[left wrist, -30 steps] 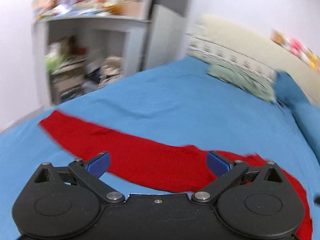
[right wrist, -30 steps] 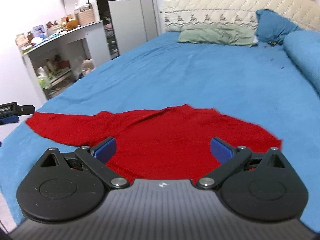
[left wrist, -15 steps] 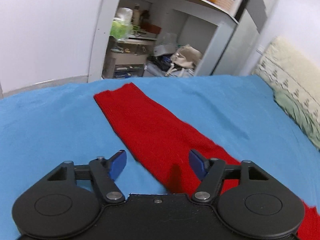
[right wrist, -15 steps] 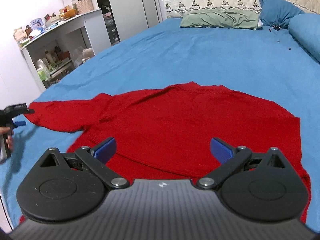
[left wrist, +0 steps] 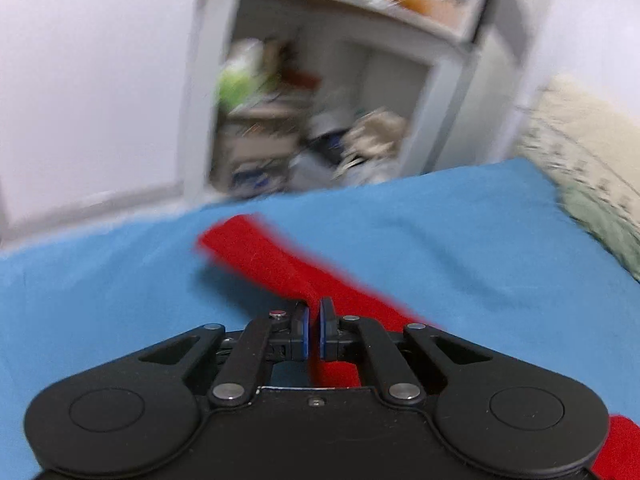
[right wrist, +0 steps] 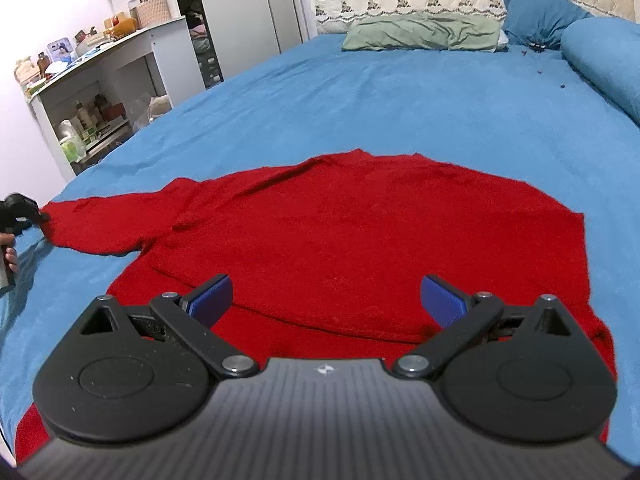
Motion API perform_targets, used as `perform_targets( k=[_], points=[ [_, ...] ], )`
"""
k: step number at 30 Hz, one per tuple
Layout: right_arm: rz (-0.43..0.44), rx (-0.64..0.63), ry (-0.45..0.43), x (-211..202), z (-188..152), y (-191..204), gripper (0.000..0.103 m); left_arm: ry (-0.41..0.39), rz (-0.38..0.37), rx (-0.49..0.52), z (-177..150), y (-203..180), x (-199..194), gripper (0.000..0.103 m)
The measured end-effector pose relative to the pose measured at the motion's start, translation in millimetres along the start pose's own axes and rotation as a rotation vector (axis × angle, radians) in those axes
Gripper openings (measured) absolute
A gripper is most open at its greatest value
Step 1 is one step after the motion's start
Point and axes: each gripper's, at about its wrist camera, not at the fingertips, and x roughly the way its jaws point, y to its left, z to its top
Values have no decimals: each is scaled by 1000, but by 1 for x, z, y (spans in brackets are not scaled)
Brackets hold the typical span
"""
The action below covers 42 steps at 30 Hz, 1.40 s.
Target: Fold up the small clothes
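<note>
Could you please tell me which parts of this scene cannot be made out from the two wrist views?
- Left wrist view: the shelf contents are motion-blurred, so nothing there can be identified.
- Left wrist view: the left gripper body hides how much of the red sweater's sleeve sits between its pads.
- Right wrist view: the right gripper body covers the sweater's near hem.
- Right wrist view: the small dark specks near the pillows are too tiny to identify.

The right gripper (right wrist: 324, 300) is hovering wide open over the red sweater (right wrist: 360, 240), which is lying flat on the blue bedsheet (right wrist: 400, 112).
</note>
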Motion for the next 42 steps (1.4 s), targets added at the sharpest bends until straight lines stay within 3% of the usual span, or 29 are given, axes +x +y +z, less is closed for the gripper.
perform_targets(
  k=[3,6,9,13,16,19,21,24,26,27,28,30,34,37,39,42],
  points=[
    [-14,9,-31,-9,6,-4,103,-69,-113,138,5,-55,-42,4],
    [-40,16,-68,-21,12,-8,103,-109,-307,266,-2,-125,-90,4],
    [-88,28,-105,-33,16,-12,103,-92,-513,388,-27,-204,-131,4],
    [-173,72,-132,-46,16,-26,103,-25,-730,538,-104,-299,-164,4],
    [-256,117,-122,-52,12,-41,103,94,-803,589,-171,-338,-160,4],
    [-292,157,-89,-52,4,-58,103,223,-805,625,-229,-354,-140,4],
    [-297,167,-65,-48,-2,-67,103,277,-791,641,-248,-357,-123,4],
    [-299,168,-43,-41,-8,-73,103,281,-801,647,-256,-348,-122,7],
    [-288,165,-42,-36,-7,-71,103,282,-800,652,-248,-341,-127,33],
    [-275,163,-46,-34,-5,-70,103,274,-800,647,-242,-334,-132,59],
    [-261,159,-49,-32,-4,-69,103,252,-800,638,-234,-326,-135,76],
    [-223,124,-53,-28,2,-59,103,176,-764,634,-222,-302,-147,83],
    [-155,-54,-20,-6,11,-31,103,122,-614,641,-204,-256,-142,85],
    [-128,-213,16,20,8,-4,103,118,-479,644,-197,-225,-125,85],
    [-114,-337,31,38,3,16,103,136,-430,620,-193,-210,-113,85],
    [-138,-510,46,64,-7,41,80,152,-389,577,-189,-197,-100,85]
  ],
)
